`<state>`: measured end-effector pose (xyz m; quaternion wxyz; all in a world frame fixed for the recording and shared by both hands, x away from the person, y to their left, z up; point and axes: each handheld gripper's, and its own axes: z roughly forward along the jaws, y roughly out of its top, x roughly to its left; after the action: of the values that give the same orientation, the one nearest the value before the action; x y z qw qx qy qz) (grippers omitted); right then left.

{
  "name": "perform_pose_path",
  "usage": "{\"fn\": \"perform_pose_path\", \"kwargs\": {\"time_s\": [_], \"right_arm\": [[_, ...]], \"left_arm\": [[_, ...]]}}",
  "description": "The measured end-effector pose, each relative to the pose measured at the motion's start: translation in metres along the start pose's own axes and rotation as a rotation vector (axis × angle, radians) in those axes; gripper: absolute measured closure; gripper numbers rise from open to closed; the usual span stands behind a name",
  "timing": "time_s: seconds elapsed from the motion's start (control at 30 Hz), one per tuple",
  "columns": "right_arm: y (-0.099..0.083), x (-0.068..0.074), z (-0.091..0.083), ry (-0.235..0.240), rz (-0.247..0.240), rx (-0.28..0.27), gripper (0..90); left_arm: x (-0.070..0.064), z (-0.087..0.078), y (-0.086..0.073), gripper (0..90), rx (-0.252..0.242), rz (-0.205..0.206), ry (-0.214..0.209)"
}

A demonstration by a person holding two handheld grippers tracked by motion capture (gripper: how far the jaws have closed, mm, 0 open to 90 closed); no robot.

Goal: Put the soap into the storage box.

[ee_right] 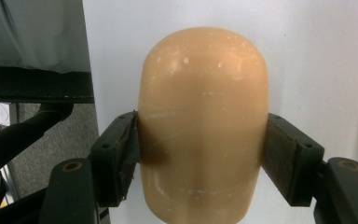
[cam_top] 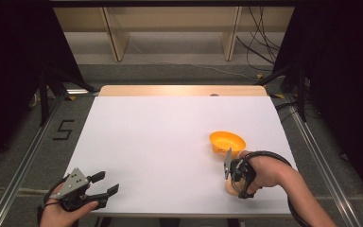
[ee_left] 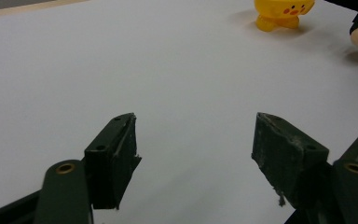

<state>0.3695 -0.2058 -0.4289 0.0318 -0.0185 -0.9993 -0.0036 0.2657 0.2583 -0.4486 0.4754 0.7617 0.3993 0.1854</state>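
A peach, dome-ended block (ee_right: 203,84) sits between the jaws of my right gripper (ee_right: 200,151), and both pads press its sides. In the high view this right gripper (cam_top: 234,183) is near the table's front right edge, pointing down, with the peach block (cam_top: 229,189) under the hand. Just beyond it stands a yellow-orange bowl (cam_top: 227,142), which has a small face painted on its side (ee_left: 283,13). My left gripper (cam_top: 108,182) rests at the front left corner, jaws wide apart (ee_left: 193,140) over bare white surface.
A white sheet (cam_top: 170,137) covers the table, with a wooden strip (cam_top: 182,90) along the far edge. Grey floor, metal rails and dark stands surround the table. Cables lie on the floor at the far right (cam_top: 257,52).
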Motion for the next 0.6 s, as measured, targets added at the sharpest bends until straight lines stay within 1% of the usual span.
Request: {"fn": "perform_pose_path", "kwargs": {"time_s": [0.03,0.07,0.13,0.17,0.2,0.23,0.27,0.3,0.33,0.37,0.4,0.43,0.47,0.5,0.53,0.57,0.6], "right_arm": [[-0.001,0.002,-0.001,0.006,0.034,0.006,33.8],[-0.002,-0.001,-0.002,0.008,0.008,0.000,33.8],[-0.003,-0.001,-0.004,0.003,0.009,0.000,33.9],[-0.004,-0.002,-0.004,0.005,-0.005,-0.004,33.9],[-0.005,0.000,-0.005,0.000,0.036,0.011,33.9],[-0.005,-0.003,-0.005,-0.009,0.008,0.011,33.9],[-0.006,-0.001,-0.006,-0.017,0.044,0.018,33.9],[-0.006,0.002,-0.008,-0.010,0.090,0.041,33.8],[-0.007,-0.001,-0.007,-0.009,0.056,0.023,33.9],[-0.007,-0.001,-0.007,-0.009,0.056,0.023,33.9],[-0.008,-0.004,-0.007,-0.010,0.013,0.005,33.9],[-0.009,-0.003,-0.009,-0.014,0.041,0.014,33.9],[-0.010,-0.006,-0.008,-0.013,-0.002,0.002,33.8],[-0.010,-0.006,-0.009,-0.019,0.002,0.001,33.9],[-0.011,-0.005,-0.010,-0.016,0.033,0.006,33.9],[-0.011,-0.005,-0.010,-0.016,0.033,0.006,33.9],[-0.012,-0.008,-0.010,-0.028,-0.007,0.001,33.9]], "left_arm": [[0.000,0.000,0.000,30.4,0.000,0.000,0.000],[0.000,0.000,0.000,30.4,0.000,0.000,0.000],[0.000,0.000,0.000,30.4,0.000,0.000,0.001],[0.000,0.000,0.000,30.4,0.000,0.000,0.001],[0.000,0.000,0.000,30.4,0.000,-0.001,0.000],[0.000,0.000,0.000,30.4,-0.001,-0.001,0.000],[0.000,0.000,0.000,30.4,0.000,0.000,0.000],[0.000,0.000,0.000,30.4,0.000,0.000,0.000],[0.000,0.000,0.000,30.4,0.001,0.000,0.000],[0.000,0.000,0.000,30.4,0.001,0.000,0.000],[0.000,0.000,0.000,30.4,0.000,0.000,0.000],[0.000,0.000,0.000,30.4,0.000,0.000,0.000],[0.000,0.000,0.000,30.4,-0.001,0.000,0.000],[0.000,0.000,0.000,30.4,-0.001,0.000,0.000],[0.000,0.000,0.000,30.4,0.001,0.001,0.000],[0.000,0.000,0.000,30.4,0.001,0.001,0.000],[0.000,0.000,0.000,30.4,0.001,-0.004,0.004]]}}
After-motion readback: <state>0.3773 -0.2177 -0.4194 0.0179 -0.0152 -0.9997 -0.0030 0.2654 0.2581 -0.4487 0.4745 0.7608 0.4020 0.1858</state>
